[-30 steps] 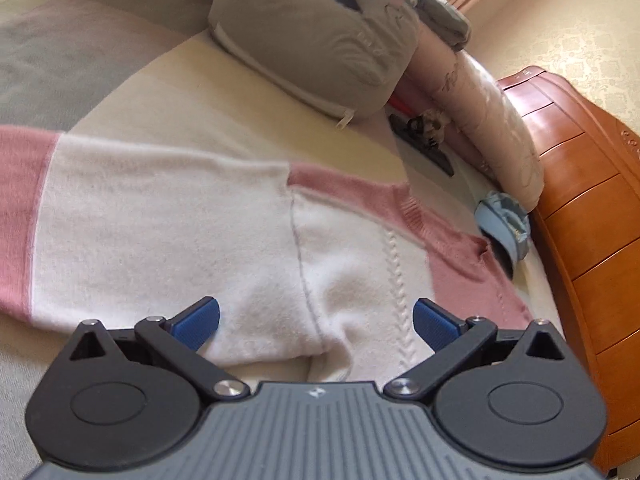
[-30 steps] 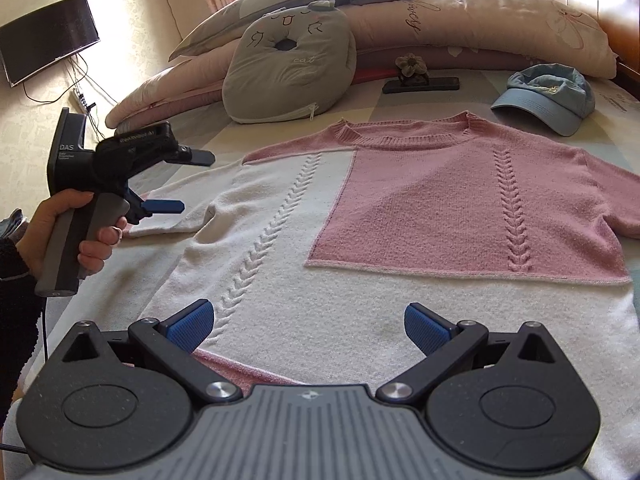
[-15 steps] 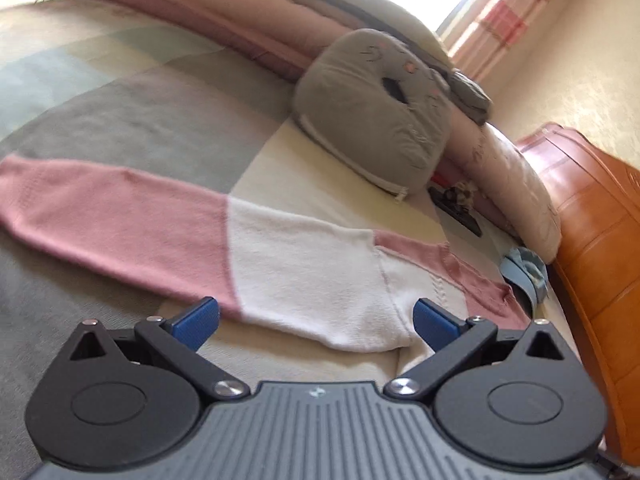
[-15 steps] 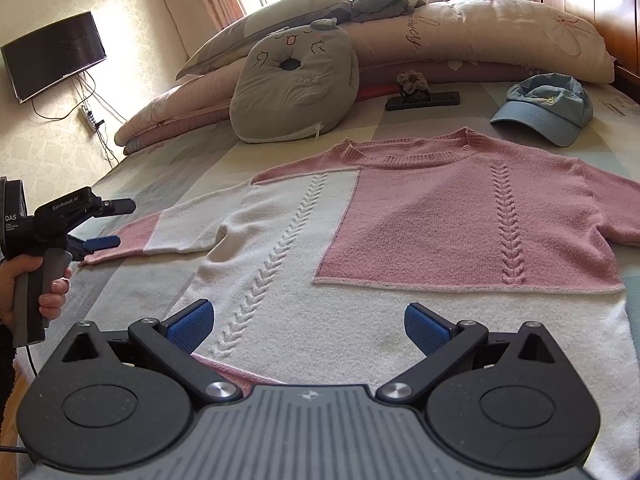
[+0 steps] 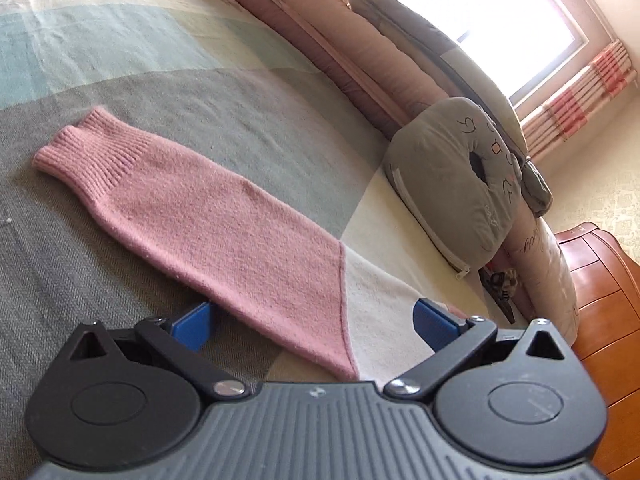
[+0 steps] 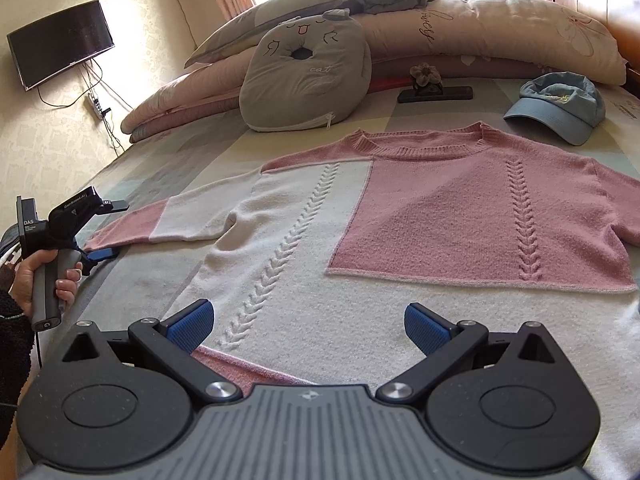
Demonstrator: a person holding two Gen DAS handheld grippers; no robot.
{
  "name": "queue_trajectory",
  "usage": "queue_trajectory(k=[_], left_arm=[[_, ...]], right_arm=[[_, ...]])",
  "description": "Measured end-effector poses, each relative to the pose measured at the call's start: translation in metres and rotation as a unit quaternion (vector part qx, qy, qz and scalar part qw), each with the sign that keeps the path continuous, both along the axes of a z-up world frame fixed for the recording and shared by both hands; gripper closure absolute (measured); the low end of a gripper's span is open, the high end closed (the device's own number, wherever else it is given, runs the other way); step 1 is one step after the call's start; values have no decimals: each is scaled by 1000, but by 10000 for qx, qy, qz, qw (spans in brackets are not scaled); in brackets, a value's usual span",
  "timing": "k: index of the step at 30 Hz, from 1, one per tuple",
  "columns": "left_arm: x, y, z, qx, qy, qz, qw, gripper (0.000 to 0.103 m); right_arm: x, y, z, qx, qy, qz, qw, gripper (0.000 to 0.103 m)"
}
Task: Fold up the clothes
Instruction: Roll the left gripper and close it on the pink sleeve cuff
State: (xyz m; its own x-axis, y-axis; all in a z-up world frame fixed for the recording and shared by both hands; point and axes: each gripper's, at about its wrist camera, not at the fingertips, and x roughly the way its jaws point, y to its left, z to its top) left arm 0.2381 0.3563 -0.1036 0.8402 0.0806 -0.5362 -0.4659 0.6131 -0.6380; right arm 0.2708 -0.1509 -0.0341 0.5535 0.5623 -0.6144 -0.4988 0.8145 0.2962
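The sweater (image 6: 400, 232), pink and white, lies flat and spread out on the bed (image 6: 168, 160), neck toward the pillows.

In the left wrist view, its sleeve (image 5: 224, 236) stretches across the grey part of the bed cover, pink from the ribbed cuff (image 5: 80, 148) to a seam, white after that. The left gripper (image 5: 316, 326) is spread wide just at the sleeve's near edge, one blue pad on each side, nothing pinched. A grey cat cushion (image 5: 456, 184) sits farther back by the pillows.

In the right wrist view, the right gripper (image 6: 308, 326) hangs spread open over the sweater's white lower part, holding nothing. At the far left a hand (image 6: 40, 280) grips the other gripper's handle beside the sleeve's pink end. A blue cap (image 6: 556, 108) lies near the right shoulder, a phone (image 6: 436, 94) beyond the collar.
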Motion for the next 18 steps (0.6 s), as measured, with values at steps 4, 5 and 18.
queue_trajectory(k=[4, 5, 18], left_arm=[[12, 7, -1, 136, -52, 205, 9997, 1], [15, 9, -1, 155, -63, 242, 9996, 1], [36, 14, 2, 343, -241, 526, 9977, 1]], right_arm=[[0, 2, -2, 14, -8, 51, 10000, 0], [0, 3, -3, 29, 4, 65, 10000, 0], [1, 5, -4, 84, 0, 162, 9998, 0]])
